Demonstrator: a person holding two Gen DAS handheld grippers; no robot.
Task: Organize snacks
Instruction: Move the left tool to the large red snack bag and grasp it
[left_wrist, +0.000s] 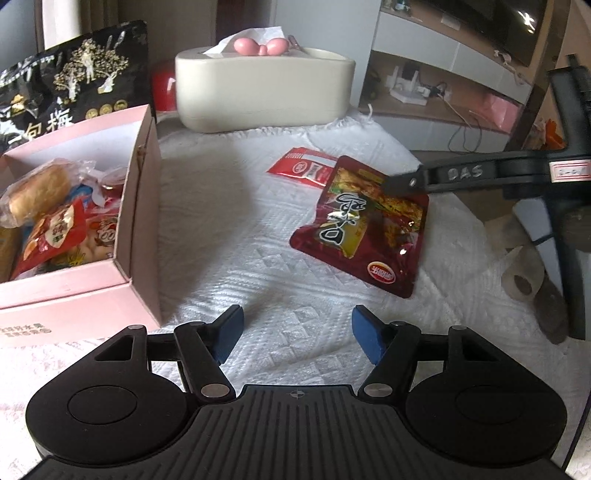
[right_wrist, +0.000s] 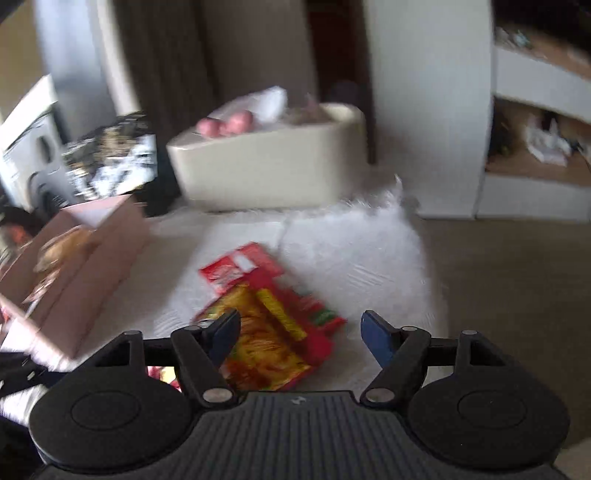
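Left gripper (left_wrist: 297, 334) fingers spread wide, nothing between. Right gripper (right_wrist: 301, 338) fingers wide over dark red snack pouch (left_wrist: 360, 229) near worktop's right edge; contact unclear.

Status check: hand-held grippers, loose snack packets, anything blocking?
Left hand-held gripper open, empty. Right hand-held gripper open above dark red snack pouch. Small red packet behind it. Pink box unobstructed.

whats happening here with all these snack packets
A person with two handheld grippers is sorting snacks into a pink box that already holds several. The right gripper is over a dark red packet on the white cloth, jaws open, not gripping. The left gripper is empty. A smaller red packet lies behind.
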